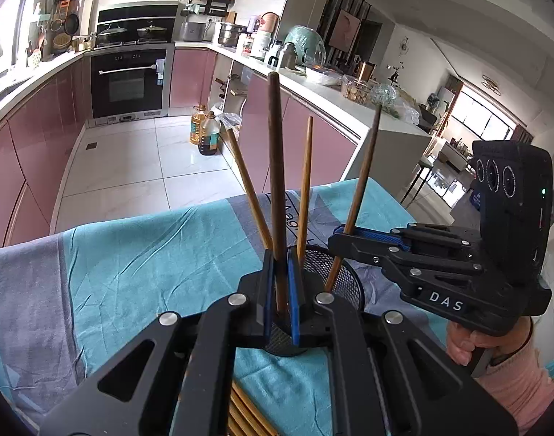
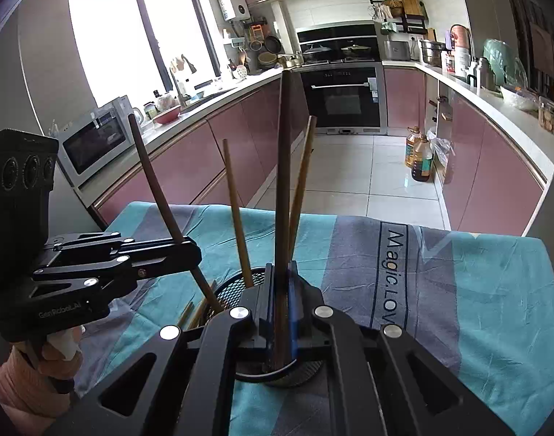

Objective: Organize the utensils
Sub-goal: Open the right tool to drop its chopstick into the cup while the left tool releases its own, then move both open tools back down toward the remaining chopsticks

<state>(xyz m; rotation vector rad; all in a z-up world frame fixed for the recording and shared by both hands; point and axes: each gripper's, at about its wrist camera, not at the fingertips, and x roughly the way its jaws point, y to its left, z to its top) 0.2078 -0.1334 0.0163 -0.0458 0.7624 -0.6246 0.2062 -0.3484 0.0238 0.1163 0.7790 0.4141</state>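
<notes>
A black mesh utensil holder stands on the cloth-covered table. My left gripper is shut on a dark brown chopstick held upright with its tip in the holder; it also shows at the left of the right wrist view around a chopstick. My right gripper is shut on a dark brown chopstick standing in the holder; in the left wrist view it clamps that chopstick. Two lighter bamboo chopsticks lean in the holder.
More bamboo chopsticks lie on the teal and grey cloth beside the holder. Beyond the table's far edge are a tiled floor, pink cabinets, an oven and oil bottles.
</notes>
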